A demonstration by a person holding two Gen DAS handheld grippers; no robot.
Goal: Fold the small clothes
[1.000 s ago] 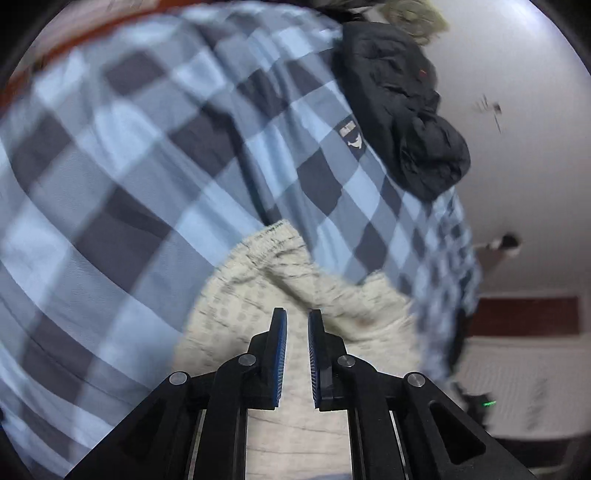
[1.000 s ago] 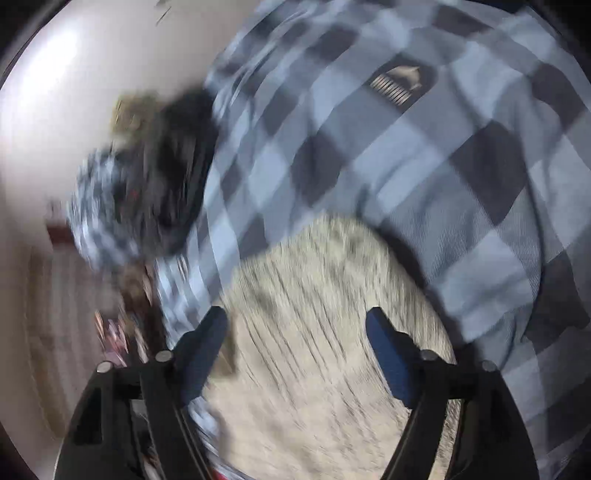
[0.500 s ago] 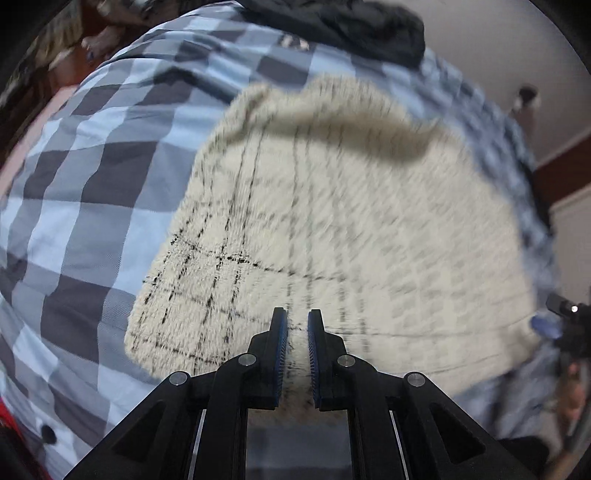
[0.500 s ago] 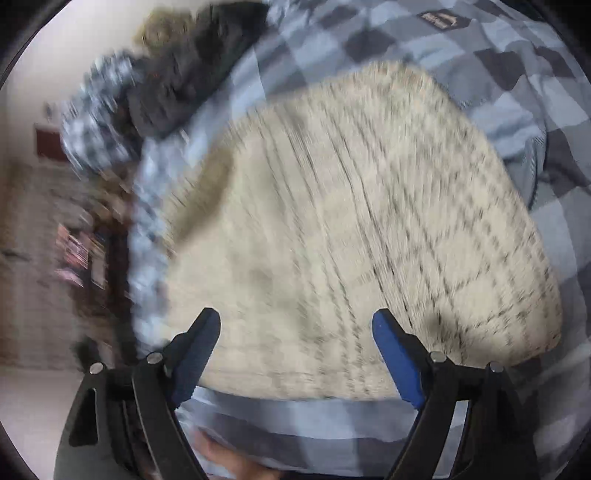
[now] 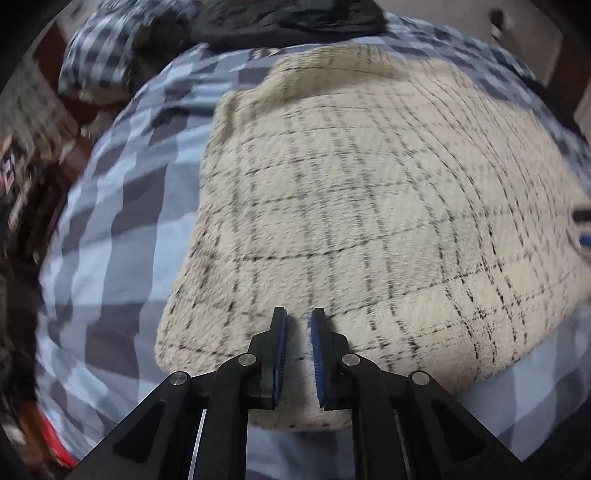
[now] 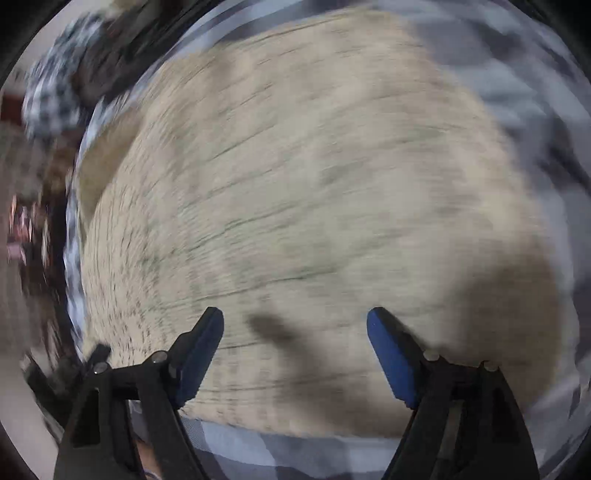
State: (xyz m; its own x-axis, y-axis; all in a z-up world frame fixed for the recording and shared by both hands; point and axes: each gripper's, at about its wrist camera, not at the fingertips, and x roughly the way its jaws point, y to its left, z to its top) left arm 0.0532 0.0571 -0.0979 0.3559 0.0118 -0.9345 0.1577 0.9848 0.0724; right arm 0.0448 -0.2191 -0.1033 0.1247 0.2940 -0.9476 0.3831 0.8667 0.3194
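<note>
At far left of my left wrist view, a crumpled checked garment lies at the edge of the blue-and-grey checked bedspread, with a black garment heaped beside it. The cream plaid fleece garment lies spread flat on that bedspread, filling the middle of the view. My left gripper points steeply down at the garment's near edge, its blue-padded fingers drawn almost together; they have just eased apart a little, and cream pile shows in the narrow gap between them (whether the pads actually press on it I cannot tell). At the right rim, dark parts of my other tool peek in. In the right wrist view, badly blurred, the same cream garment fills the frame. My right gripper hangs over it near the front edge, fingers spread wide, having just narrowed slightly, gripping nothing.
</note>
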